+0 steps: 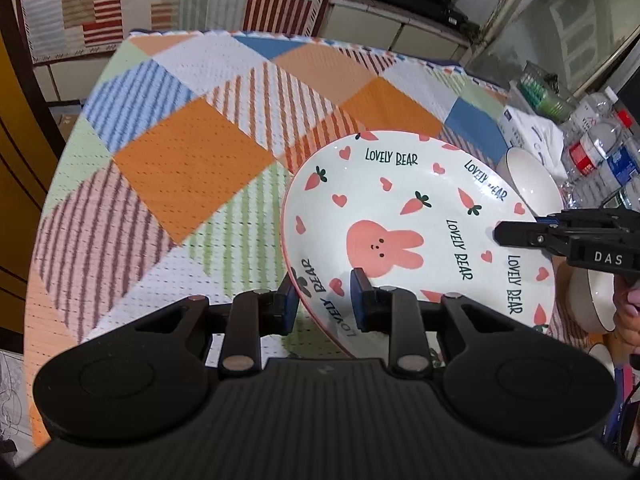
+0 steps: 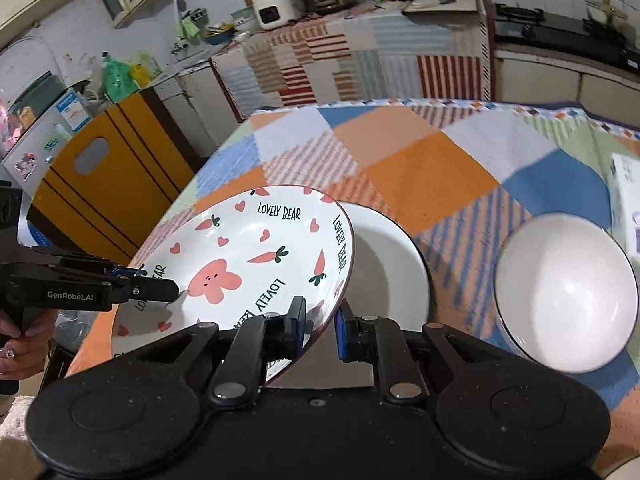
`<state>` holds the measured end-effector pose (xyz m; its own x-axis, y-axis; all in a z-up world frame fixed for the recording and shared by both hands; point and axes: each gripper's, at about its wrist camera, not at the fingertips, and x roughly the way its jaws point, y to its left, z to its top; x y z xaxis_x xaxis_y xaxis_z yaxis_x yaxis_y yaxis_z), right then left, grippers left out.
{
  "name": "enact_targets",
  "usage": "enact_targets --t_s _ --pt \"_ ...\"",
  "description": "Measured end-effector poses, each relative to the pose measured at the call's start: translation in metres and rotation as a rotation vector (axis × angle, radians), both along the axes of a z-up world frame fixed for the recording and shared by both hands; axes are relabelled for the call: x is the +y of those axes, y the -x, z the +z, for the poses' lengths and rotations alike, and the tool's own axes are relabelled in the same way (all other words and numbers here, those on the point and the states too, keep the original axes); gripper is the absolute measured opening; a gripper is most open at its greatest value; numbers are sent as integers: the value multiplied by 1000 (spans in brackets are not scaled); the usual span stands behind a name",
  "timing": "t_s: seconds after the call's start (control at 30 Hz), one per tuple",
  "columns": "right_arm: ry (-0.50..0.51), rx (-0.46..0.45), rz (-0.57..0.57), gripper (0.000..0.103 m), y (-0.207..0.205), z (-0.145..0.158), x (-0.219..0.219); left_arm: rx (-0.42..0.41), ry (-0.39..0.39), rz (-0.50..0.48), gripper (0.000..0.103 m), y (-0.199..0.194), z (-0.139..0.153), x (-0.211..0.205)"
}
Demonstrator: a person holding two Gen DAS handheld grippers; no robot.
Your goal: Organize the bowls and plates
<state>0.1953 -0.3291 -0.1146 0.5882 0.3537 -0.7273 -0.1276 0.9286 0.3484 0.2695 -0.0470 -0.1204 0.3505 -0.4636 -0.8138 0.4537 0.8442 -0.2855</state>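
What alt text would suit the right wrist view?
Both grippers, right gripper and left gripper, hold opposite rims of a bunny plate, tilted above a white plate on a checked tablecloth; a white bowl sits right.

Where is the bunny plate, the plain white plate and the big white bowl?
bunny plate [image 2: 216, 280]: right wrist view, on the pink bunny in its middle.
plain white plate [image 2: 390, 264]: right wrist view, on its bare inside.
big white bowl [image 2: 568, 292]: right wrist view, on its inside.
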Motion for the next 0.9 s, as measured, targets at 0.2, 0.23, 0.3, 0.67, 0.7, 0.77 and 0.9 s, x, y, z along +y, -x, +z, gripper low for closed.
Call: enact_targets --t_s 0.2,0.23,0.3,0.67,0.7,0.77,0.9 --pt "-4 31 -14 19 2 -14 -8 19 -36 -9 25 0 -8 -11" --pt "-2 34 -15 20 1 -15 -8 19 -40 -9 25 -1 -8 -12" --pt "-1 40 -18 20 0 -17 -9 19 -48 -9 25 -1 -9 -15" --pt "-20 72 -101 19 -1 -31 -18 49 -88 -22 25 -7 -13 -29" --pt "-16 73 -104 19 -2 -30 -17 54 -88 -23 25 -8 -14 -29" --pt "2 81 -112 20 -1 -30 -14 61 -91 -27 25 -8 -14 -31" --pt "48 105 -167 22 -2 -27 -7 64 -100 -34 26 -6 -16 -33"
